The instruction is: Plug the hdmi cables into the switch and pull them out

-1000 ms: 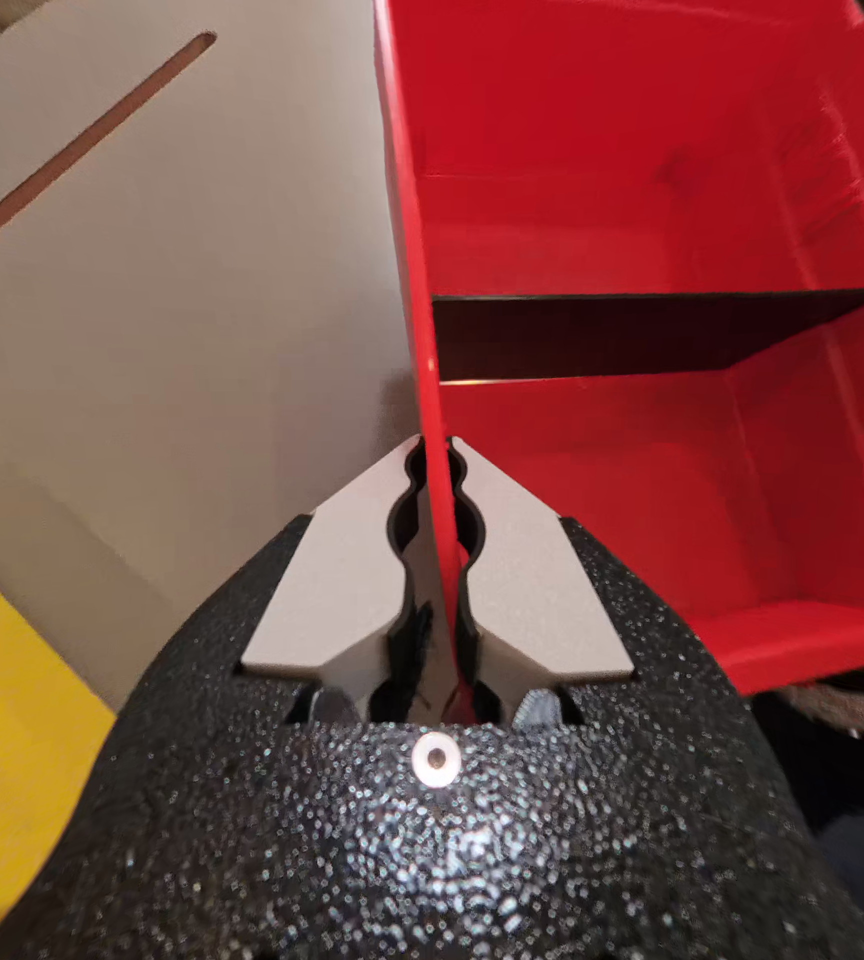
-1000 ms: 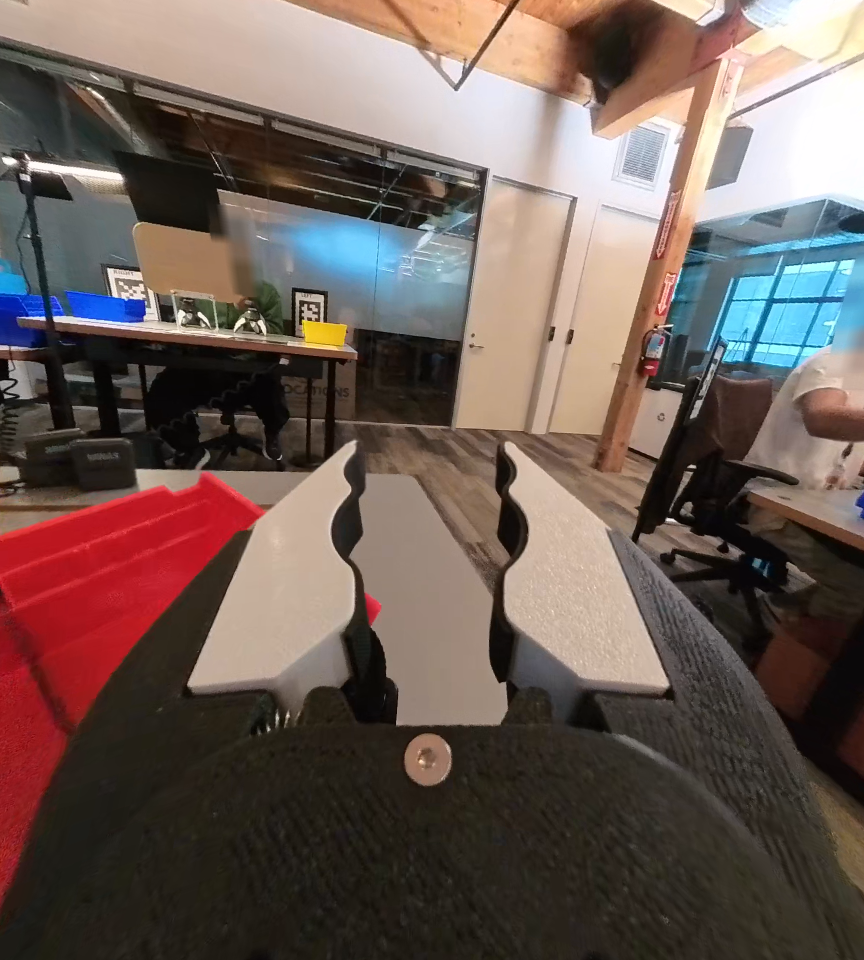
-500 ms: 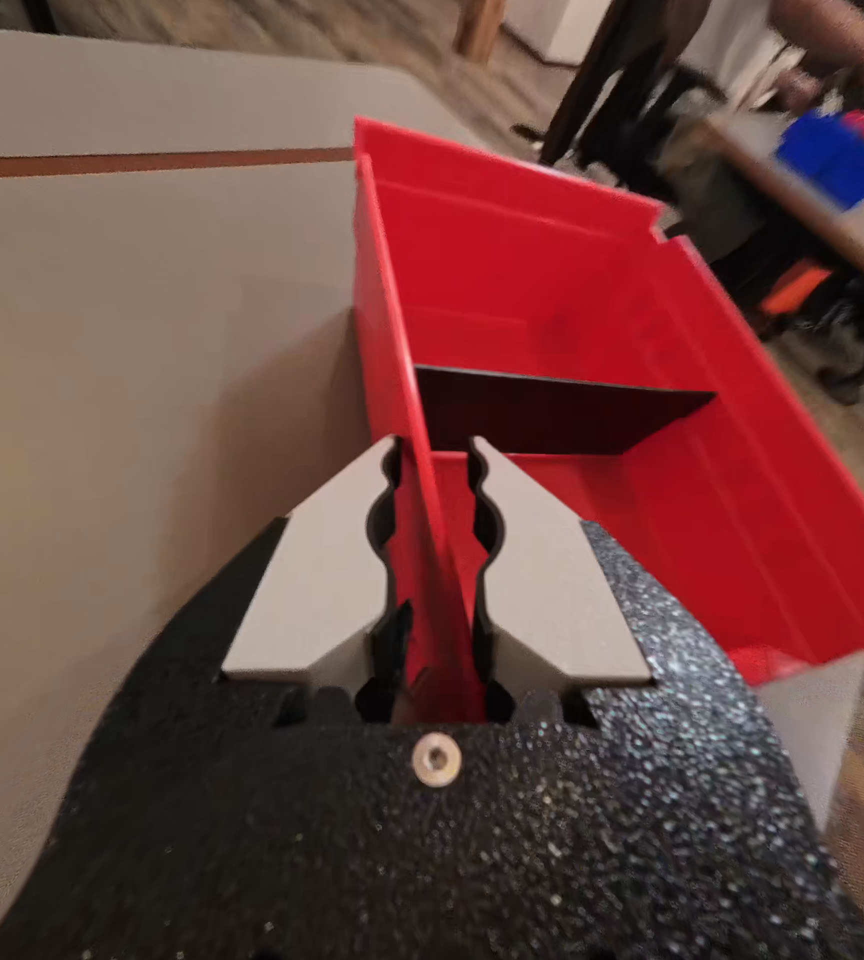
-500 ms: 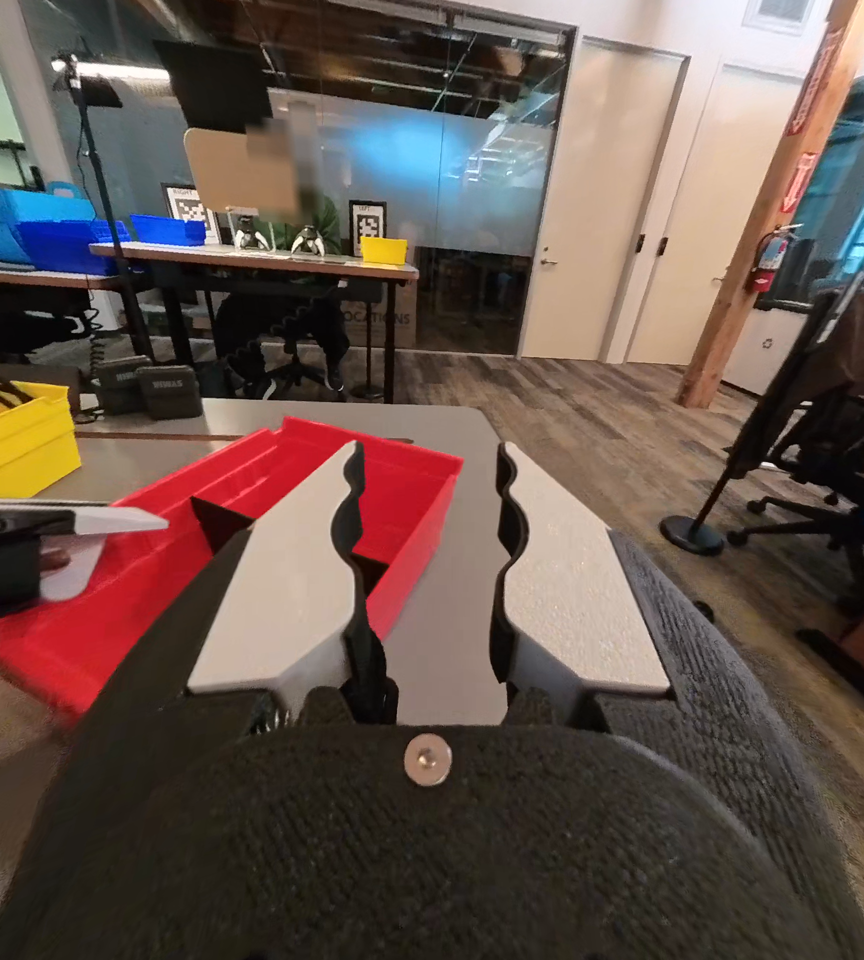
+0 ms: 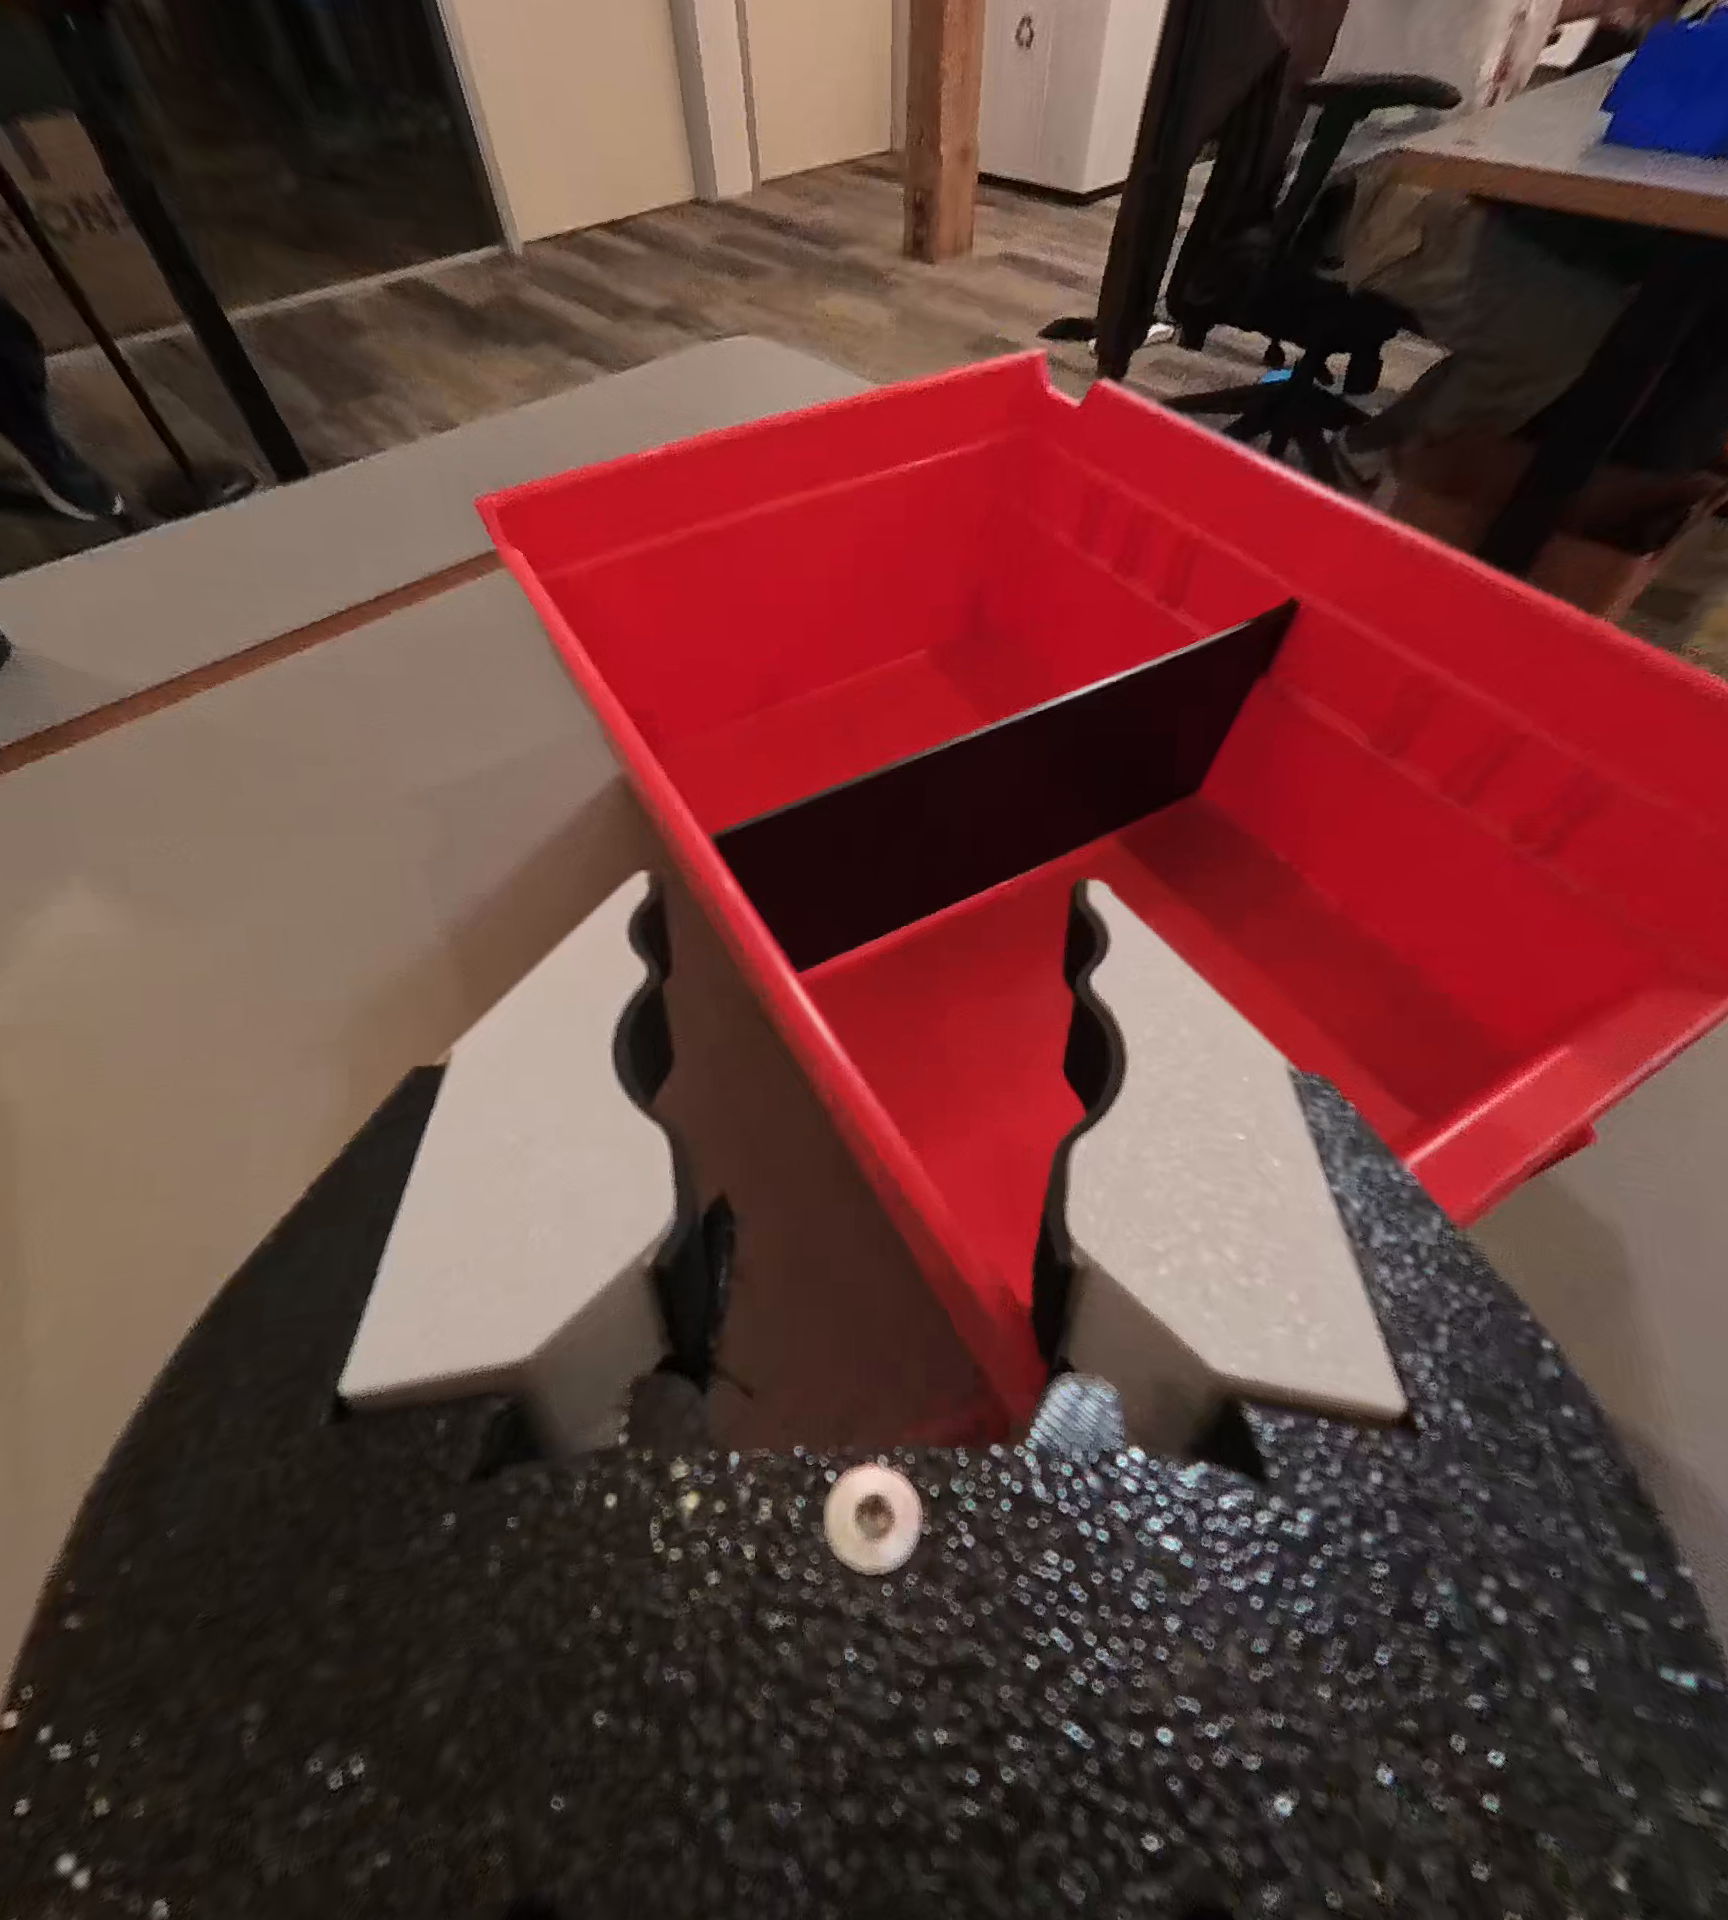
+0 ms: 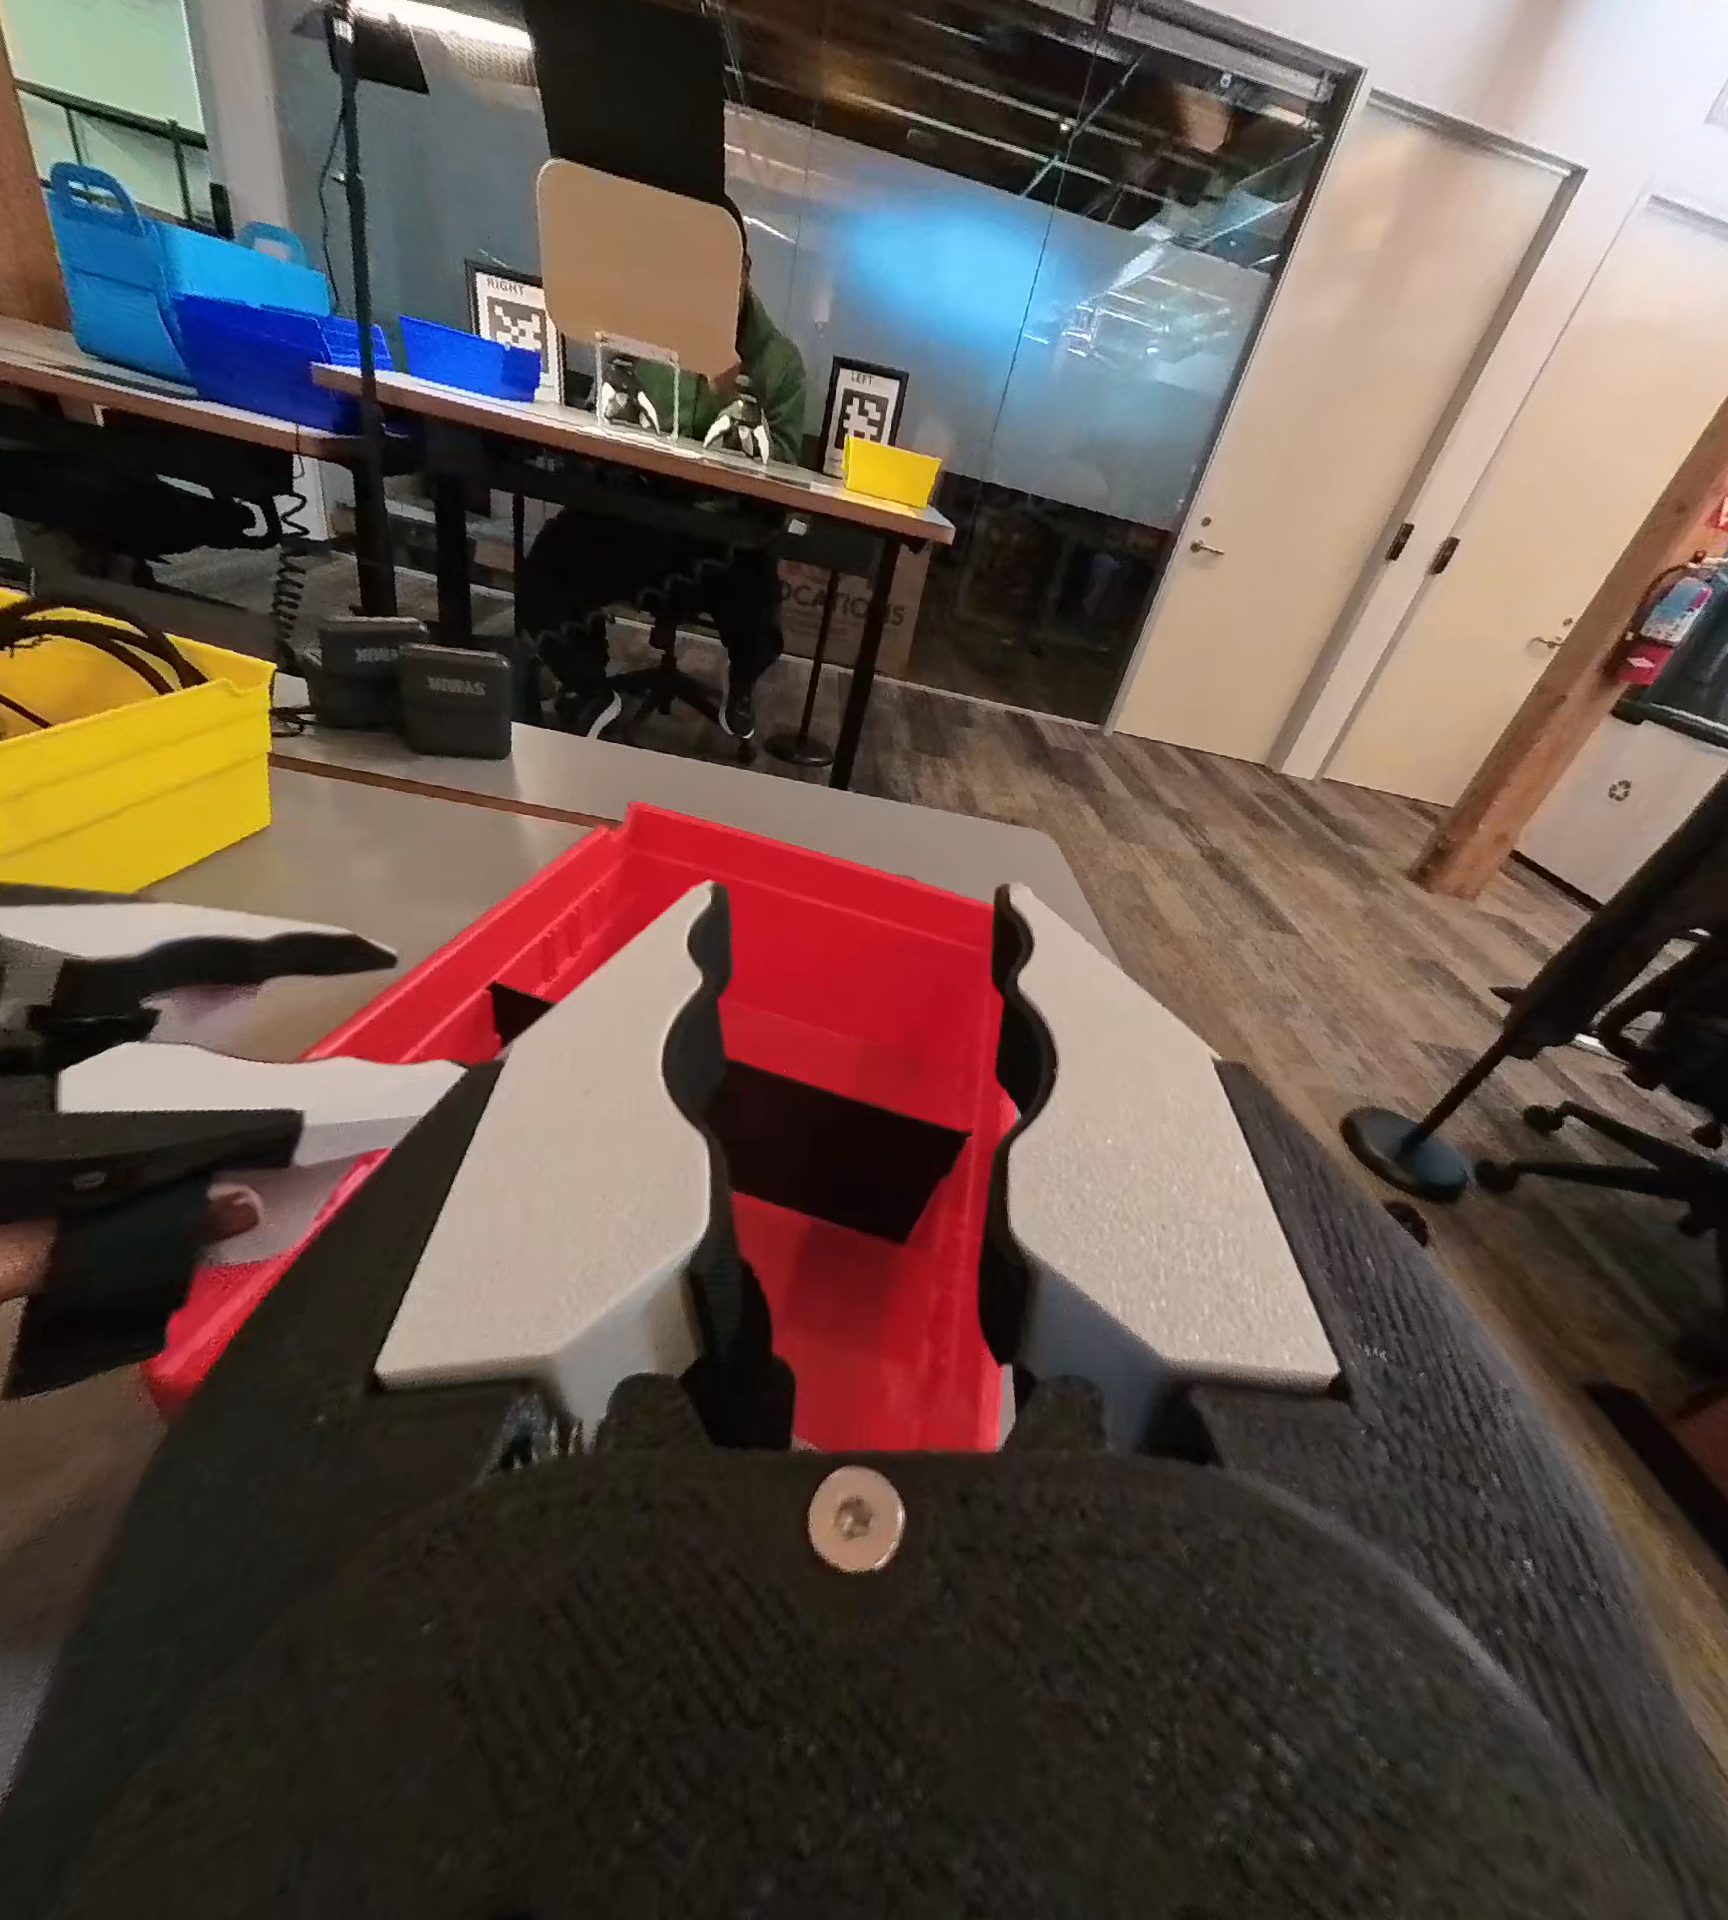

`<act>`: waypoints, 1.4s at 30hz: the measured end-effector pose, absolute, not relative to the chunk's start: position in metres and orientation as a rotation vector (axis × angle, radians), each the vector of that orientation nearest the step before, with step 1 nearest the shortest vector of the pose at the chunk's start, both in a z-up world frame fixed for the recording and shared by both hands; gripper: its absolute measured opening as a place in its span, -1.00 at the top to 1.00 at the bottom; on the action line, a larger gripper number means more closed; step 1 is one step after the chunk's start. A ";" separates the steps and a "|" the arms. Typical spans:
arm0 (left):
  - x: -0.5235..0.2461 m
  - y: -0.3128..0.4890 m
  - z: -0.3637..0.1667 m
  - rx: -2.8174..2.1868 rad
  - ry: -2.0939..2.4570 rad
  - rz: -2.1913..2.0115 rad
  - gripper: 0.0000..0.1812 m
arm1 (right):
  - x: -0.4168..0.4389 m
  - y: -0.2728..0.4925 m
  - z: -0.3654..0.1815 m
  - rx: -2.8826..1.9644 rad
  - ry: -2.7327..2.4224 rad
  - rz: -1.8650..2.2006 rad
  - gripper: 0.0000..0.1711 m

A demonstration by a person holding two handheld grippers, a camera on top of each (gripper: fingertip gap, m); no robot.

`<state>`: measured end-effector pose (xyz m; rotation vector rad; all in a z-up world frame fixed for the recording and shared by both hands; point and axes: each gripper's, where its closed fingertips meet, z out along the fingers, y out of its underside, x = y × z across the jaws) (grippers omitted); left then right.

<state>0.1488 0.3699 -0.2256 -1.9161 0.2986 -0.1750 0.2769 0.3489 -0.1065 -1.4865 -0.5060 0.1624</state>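
step: setup, no plugging begun | my left tool (image 5: 865,1039) wide, astride red bin (image 5: 1462,748) left wall, not gripping | my right tool (image 6: 855,1049) wide, empty, above bin | switch unseen; cables (image 6: 29,665) likely in far-left yellow bin (image 6: 91,769) on worktop (image 5: 216,883) | next: reach there

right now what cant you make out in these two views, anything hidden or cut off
- Yellow bin, right wrist view: cut off by the left edge; dark cables coil inside, but their plugs are hidden.
- Red bin: near end hidden behind the left gripper and the right gripper.
- HDMI switch: in neither view.
- Left gripper, left wrist view: whether its open fingers touch the bin wall.
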 end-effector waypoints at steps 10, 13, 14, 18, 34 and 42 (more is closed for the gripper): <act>0.104 0.334 -0.180 -1.789 0.378 -0.121 -0.04 | 0.271 0.345 -0.104 -1.475 -0.537 0.155 0.42; 0.048 0.311 -0.156 -1.724 0.304 -0.068 0.02 | 0.274 0.344 -0.102 -1.467 -0.535 0.154 0.42; 0.021 0.304 -0.150 -1.708 0.252 -0.047 0.04 | 0.276 0.344 -0.102 -1.467 -0.530 0.156 0.42; -0.114 0.267 -0.149 -1.657 -0.067 0.131 0.16 | 0.279 0.344 -0.101 -1.474 -0.514 0.170 0.42; -0.297 0.244 -0.251 -1.885 -0.372 0.230 0.71 | 0.281 0.341 -0.098 -1.466 -0.522 0.166 0.42; -0.285 0.236 -0.251 -1.848 -0.318 0.194 0.97 | 0.285 0.342 -0.099 -1.473 -0.521 0.161 0.42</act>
